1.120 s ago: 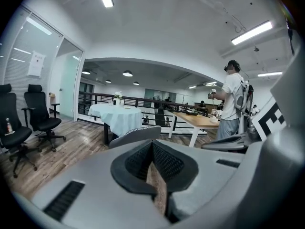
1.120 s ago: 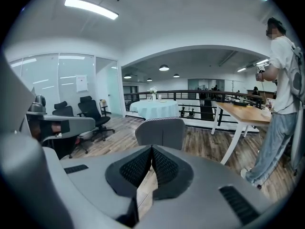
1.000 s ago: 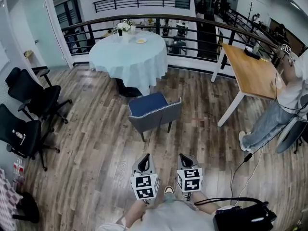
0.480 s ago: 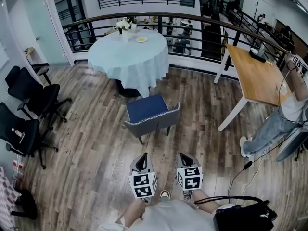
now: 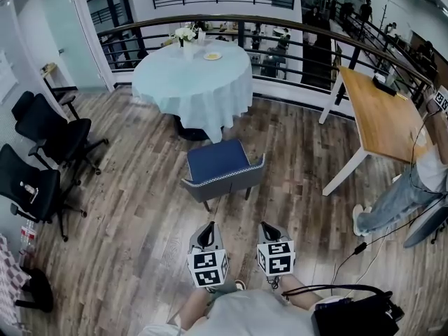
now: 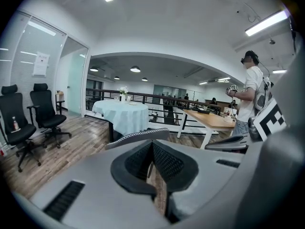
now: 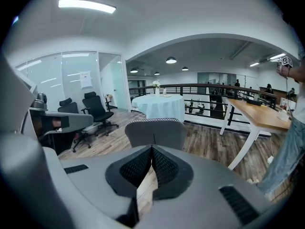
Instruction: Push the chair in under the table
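Bare floor [image 5: 234, 214] separates the clenched, empty left gripper [image 5: 210, 228] and right gripper [image 5: 268, 228] from the chair [image 5: 220, 166] near the table [image 5: 192, 89].

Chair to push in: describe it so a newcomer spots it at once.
Find the round table under the pale blue cloth. Just in front of it stands a grey upholstered armchair with a blue seat. Unlike the black office chairs at left, it has no wheels.

L tool [image 5: 207, 236] & R tool [image 5: 270, 232] side by side, jaws closed, empty.
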{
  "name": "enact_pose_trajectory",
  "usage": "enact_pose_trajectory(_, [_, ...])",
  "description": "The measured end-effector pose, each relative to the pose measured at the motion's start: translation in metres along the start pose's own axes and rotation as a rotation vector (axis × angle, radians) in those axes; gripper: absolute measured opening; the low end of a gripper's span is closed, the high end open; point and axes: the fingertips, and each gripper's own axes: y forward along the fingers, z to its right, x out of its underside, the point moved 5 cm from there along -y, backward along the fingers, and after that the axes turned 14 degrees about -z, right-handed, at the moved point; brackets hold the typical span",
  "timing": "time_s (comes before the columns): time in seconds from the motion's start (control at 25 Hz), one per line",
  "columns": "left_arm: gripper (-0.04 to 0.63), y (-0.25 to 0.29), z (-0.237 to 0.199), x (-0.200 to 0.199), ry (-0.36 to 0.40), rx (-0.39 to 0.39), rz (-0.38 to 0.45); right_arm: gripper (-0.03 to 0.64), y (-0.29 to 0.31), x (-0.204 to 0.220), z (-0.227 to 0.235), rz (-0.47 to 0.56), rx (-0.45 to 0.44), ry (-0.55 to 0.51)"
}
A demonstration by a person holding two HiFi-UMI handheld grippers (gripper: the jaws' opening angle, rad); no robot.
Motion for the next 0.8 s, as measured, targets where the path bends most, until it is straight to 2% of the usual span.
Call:
enact_pose_trajectory(0.4, [0.003, 0.040, -0.001, -0.014, 0.001, 0.023, -0.013, 0.017, 0.024, -0.007, 0.021, -0.027, 0.019, 0.026])
enact_pose_trajectory(0.8, [0.003, 0.084, -0.018, -0.065, -0.007, 0.048, 0.002, 0.017, 0.057, -0.064, 0.037, -0.016, 0.036, 0.024])
